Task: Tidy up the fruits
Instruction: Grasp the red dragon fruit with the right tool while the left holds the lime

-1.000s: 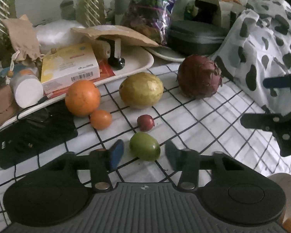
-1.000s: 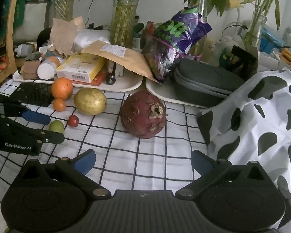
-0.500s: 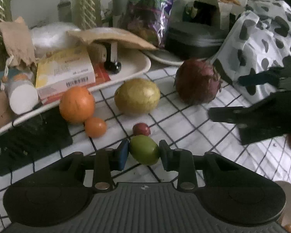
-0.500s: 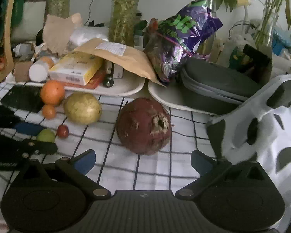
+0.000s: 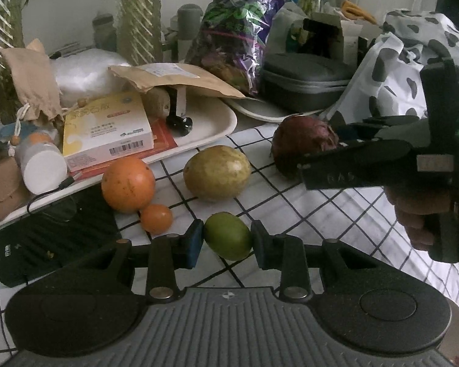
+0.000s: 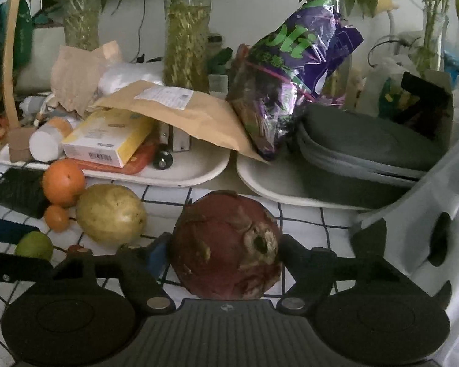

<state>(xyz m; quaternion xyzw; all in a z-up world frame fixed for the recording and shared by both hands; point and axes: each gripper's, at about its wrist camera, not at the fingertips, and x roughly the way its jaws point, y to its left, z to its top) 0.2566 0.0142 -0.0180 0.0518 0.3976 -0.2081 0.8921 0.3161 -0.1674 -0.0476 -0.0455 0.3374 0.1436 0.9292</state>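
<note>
1. Surface: white tablecloth (image 5: 293, 211) with a black grid, soft and slightly rumpled; behind it, cream trays (image 6: 199, 174) crowded with boxes, envelopes and plant vases.
2. Left gripper (image 5: 228, 238): jaws drawn narrow onto a small green fruit (image 5: 228, 236), smooth, oval and glossy; both pads touch its sides.
3. Right gripper (image 6: 222, 246): fingers flank a large dark-red fruit (image 6: 226, 244), round, rough-skinned, with a dried, crusted calyx end; contact looks likely, but I cannot tell whether the grasp is firm.
4. Nearby on the cloth: orange (image 5: 128, 184), small orange fruit (image 5: 156, 218) touching it, and a dimpled yellow-green fruit (image 5: 216, 173).
5. Risks, as judged: the slick oval may squirt out of the pads; the heavy red fruit may roll or slip; the small orange fruit just beside the left finger may get knocked.
</note>
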